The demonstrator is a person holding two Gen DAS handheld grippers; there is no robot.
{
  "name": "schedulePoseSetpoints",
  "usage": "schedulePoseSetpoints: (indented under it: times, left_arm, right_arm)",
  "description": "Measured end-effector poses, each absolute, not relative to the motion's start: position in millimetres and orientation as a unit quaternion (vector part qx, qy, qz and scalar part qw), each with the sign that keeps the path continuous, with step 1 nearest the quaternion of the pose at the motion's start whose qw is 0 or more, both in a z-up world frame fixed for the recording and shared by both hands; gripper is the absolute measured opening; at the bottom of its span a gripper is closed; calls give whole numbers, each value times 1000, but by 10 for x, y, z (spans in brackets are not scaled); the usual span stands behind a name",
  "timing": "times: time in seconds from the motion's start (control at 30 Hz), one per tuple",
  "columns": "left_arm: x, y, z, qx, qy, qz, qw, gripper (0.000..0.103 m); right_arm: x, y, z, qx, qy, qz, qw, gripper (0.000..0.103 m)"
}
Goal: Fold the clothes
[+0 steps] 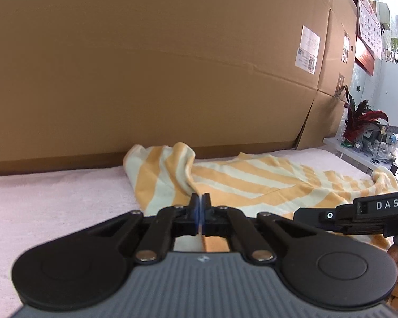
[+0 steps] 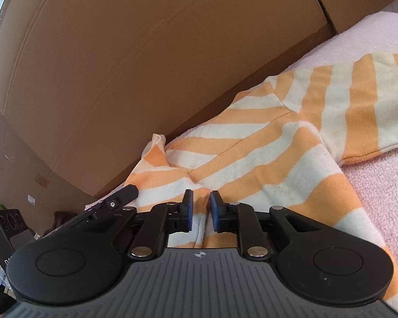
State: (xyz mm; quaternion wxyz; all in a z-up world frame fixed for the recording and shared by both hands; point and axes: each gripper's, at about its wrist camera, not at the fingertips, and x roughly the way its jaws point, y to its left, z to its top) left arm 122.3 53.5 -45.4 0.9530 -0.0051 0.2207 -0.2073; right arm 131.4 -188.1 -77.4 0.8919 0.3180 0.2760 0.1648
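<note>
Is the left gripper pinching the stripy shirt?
Touching. The left wrist view shows the left gripper with jaws shut on a raised fold of the striped shirt.

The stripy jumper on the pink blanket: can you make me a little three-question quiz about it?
1. True or false: the left gripper is pinching the striped garment.
2. Which two colours are the garment's stripes?
3. What stands right behind the garment? A) a cardboard box B) a fridge C) a mirror

Key
1. True. Its jaws are closed on a raised fold of the cloth.
2. Orange and cream.
3. A. The right gripper has its jaws apart around another ridge of cloth, over the pink blanket.
</note>
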Motion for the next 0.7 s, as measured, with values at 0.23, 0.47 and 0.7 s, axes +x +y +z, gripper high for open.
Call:
schedulePoseSetpoints:
  times: [0.23,0.47,0.7]
  left_arm:
    - [1380,556,-575,-5,294,-195,936,4]
    - [1349,580,-575,-8,283,-178,942,3]
    - [1373,578,-582,-7,287,-168,943,4]
  right_arm:
    - [1321,-1808,-756,297,274,177,898,19]
    - [1227,-1734,-661,267,227,202,915,5]
    - [1315,-1822,-726,293,246,159,910,8]
